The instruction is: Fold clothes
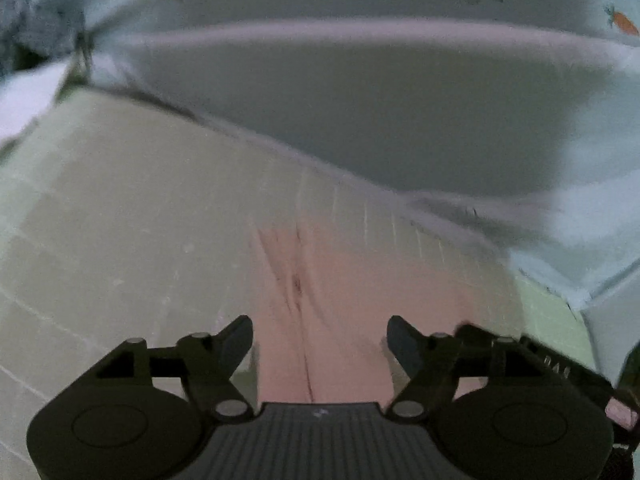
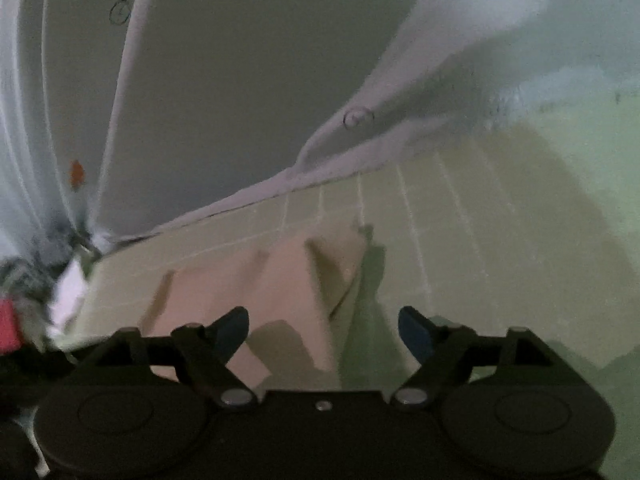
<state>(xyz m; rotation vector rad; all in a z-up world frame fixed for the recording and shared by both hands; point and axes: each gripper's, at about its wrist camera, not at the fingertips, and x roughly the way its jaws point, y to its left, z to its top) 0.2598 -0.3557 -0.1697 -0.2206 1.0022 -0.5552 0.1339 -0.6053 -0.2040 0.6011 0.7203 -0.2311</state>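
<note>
A pale pink cloth [image 2: 276,280] lies on a light green mat [image 1: 120,208] with white grid lines; the white sheet [image 1: 360,0] (top of the frame) carries small orange carrots [image 1: 624,22].

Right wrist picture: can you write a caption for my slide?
Open right gripper hovers over a pink garment on a green gridded mat, pale printed cloth behind.

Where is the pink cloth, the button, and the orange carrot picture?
pink cloth [image 2: 288,280]: right wrist view, its middle fold.
button [image 2: 358,117]: right wrist view, its round face.
orange carrot picture [image 1: 625,23]: left wrist view, the carrot's body.
</note>
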